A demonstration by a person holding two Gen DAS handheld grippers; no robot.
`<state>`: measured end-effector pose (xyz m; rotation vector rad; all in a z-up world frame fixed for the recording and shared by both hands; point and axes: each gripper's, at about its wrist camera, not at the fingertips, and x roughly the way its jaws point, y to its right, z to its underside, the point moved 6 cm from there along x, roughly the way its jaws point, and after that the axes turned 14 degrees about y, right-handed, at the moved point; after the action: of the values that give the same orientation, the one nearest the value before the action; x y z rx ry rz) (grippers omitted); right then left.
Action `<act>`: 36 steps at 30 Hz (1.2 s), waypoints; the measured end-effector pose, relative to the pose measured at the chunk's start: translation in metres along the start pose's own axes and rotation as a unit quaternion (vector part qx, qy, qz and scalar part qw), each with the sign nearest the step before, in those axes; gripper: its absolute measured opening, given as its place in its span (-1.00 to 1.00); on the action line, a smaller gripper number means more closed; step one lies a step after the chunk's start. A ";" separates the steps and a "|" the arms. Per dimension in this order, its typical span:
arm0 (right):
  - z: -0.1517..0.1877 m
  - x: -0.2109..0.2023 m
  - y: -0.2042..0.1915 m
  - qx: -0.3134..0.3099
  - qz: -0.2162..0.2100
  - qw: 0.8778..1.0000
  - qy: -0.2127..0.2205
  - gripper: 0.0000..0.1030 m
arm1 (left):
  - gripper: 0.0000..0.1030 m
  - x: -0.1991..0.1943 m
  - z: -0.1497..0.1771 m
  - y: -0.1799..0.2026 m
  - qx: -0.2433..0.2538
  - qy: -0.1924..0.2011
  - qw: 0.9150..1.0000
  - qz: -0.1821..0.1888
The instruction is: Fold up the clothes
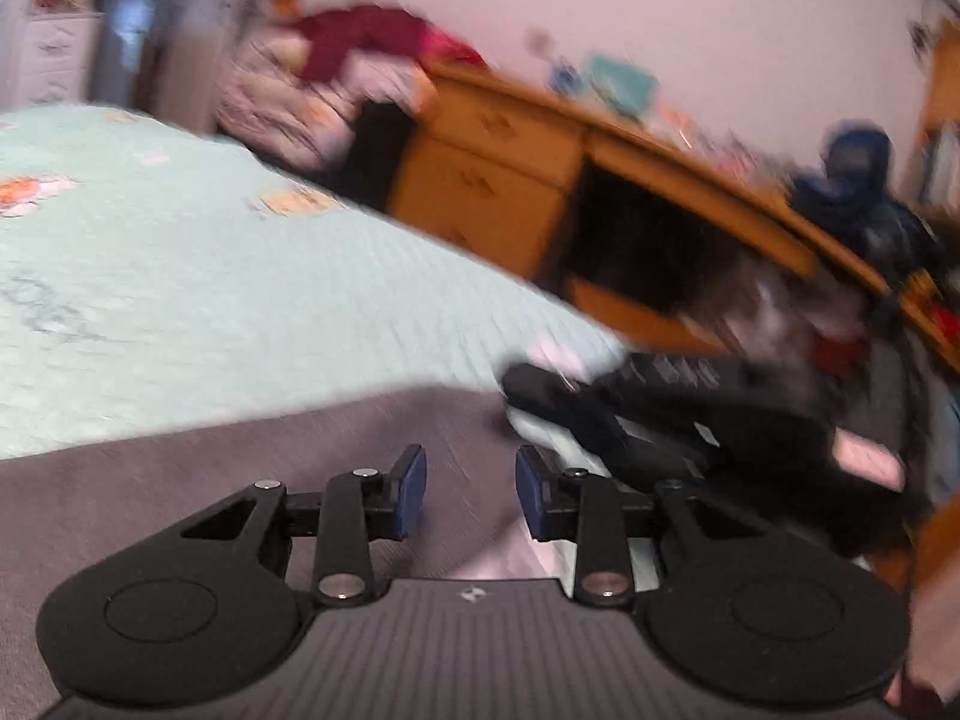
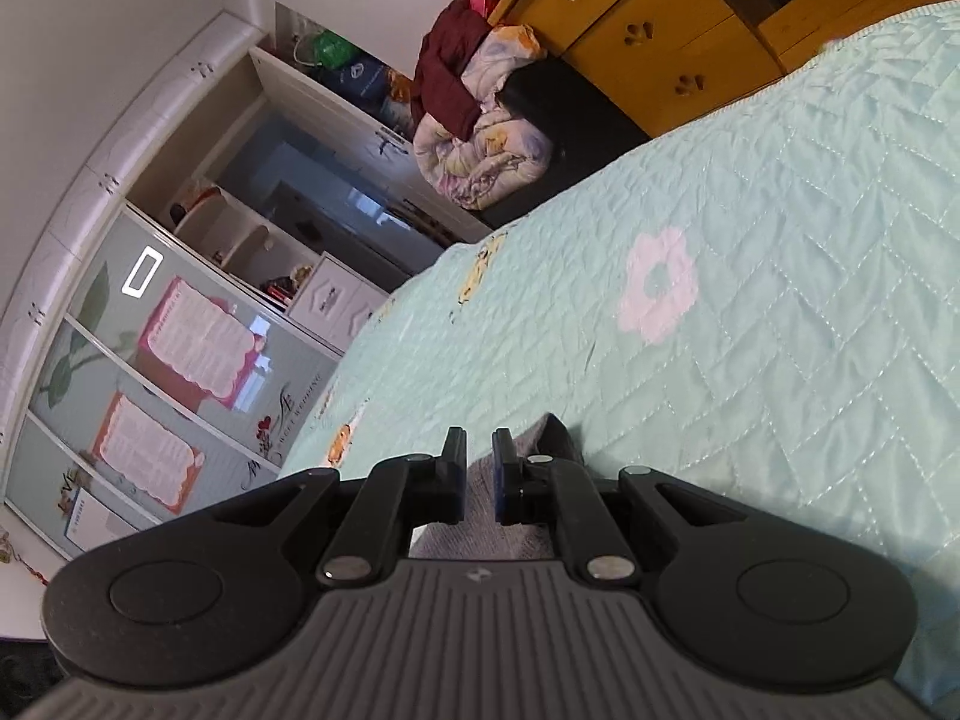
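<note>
Left gripper: your left gripper [image 1: 471, 495] hangs over the grey cloth [image 1: 180, 480] with its blue pads [image 1: 411, 489] well apart and nothing between them. This view is smeared by motion blur.
Right gripper: your right gripper [image 2: 478, 477] has its pads nearly together, a narrow gap showing, with a fold of the cloth [image 2: 480, 516] running up between them. Whether the pads actually pinch it, you cannot tell.
Cloth: the grey cloth lies on the bed [image 1: 210, 276], at its near edge in the left view. In the right view a corner of it rises just past your right finger [image 2: 507, 474].
Bed: a mint quilted cover with a pale flower patch [image 2: 657, 285].
Other gripper: in the left view a dark shape [image 1: 660, 414] reaches in from the right above the bed's edge. It is too blurred to name for certain.
Room: a wooden desk [image 1: 510, 150] stands beyond the bed, a heap of bedding [image 2: 480, 144] with a maroon garment [image 2: 447, 75] beside it, and a white wardrobe [image 2: 198, 276].
</note>
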<state>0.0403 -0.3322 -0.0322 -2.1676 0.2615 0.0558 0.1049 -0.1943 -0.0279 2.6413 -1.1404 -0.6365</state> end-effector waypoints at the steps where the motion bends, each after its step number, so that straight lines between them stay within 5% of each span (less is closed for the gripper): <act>1: 0.001 0.001 0.000 -0.002 0.000 1.000 -0.001 -0.82 | -0.36 0.014 0.013 -0.004 -0.015 -0.049 0.999 0.003; 4: 0.005 0.004 -0.002 -0.015 0.001 1.000 -0.006 -0.82 | -0.39 0.021 0.010 0.003 0.014 -0.055 0.998 0.006; 7: 0.005 0.005 -0.002 -0.015 0.002 1.000 -0.005 -0.82 | -0.35 0.008 -0.008 -0.001 -0.034 0.006 0.999 -0.005; 9: 0.003 0.002 -0.003 -0.015 -0.001 1.000 0.001 -0.82 | -0.31 0.012 -0.004 -0.009 -0.038 0.004 0.998 -0.041; 11: 0.004 0.002 -0.005 -0.022 -0.001 1.000 0.001 -0.82 | -0.26 0.026 0.010 -0.015 -0.040 -0.043 0.997 -0.042; 14: 0.007 0.003 -0.006 -0.036 0.003 0.999 -0.003 -0.82 | -0.34 0.022 0.003 -0.011 -0.001 -0.041 0.998 -0.049; 18: 0.006 0.001 -0.010 -0.052 0.002 0.999 0.005 -0.82 | -0.35 -0.021 -0.012 -0.014 -0.022 -0.010 0.993 -0.117; 22: 0.011 -0.003 -0.030 -0.098 -0.032 0.995 0.014 -0.82 | -0.09 -0.098 -0.020 -0.024 0.014 -0.015 0.982 -0.186; 25: 0.023 -0.003 -0.048 -0.124 -0.075 0.989 -0.001 -0.77 | 0.35 -0.184 -0.017 -0.048 0.042 -0.032 0.959 -0.280; 27: 0.031 -0.001 -0.058 -0.139 -0.094 0.986 -0.014 -0.51 | 0.62 -0.249 -0.011 -0.064 0.034 -0.047 0.936 -0.346; 28: 0.035 -0.003 -0.061 -0.149 -0.087 0.985 -0.019 -0.38 | 0.65 -0.283 -0.005 -0.073 0.022 -0.055 0.924 -0.378; 32: 0.051 -0.010 -0.072 -0.186 -0.058 0.980 -0.041 -0.37 | 0.65 -0.426 0.024 -0.106 -0.074 -0.066 0.874 -0.476; 36: 0.067 -0.018 -0.084 -0.222 -0.028 0.973 -0.063 -0.37 | 0.65 -0.546 0.051 -0.128 -0.186 -0.010 0.830 -0.525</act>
<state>0.0440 -0.2285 -0.0002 -2.6029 0.1208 0.2385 -0.1698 0.2908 0.0517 2.6815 0.5450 -0.9005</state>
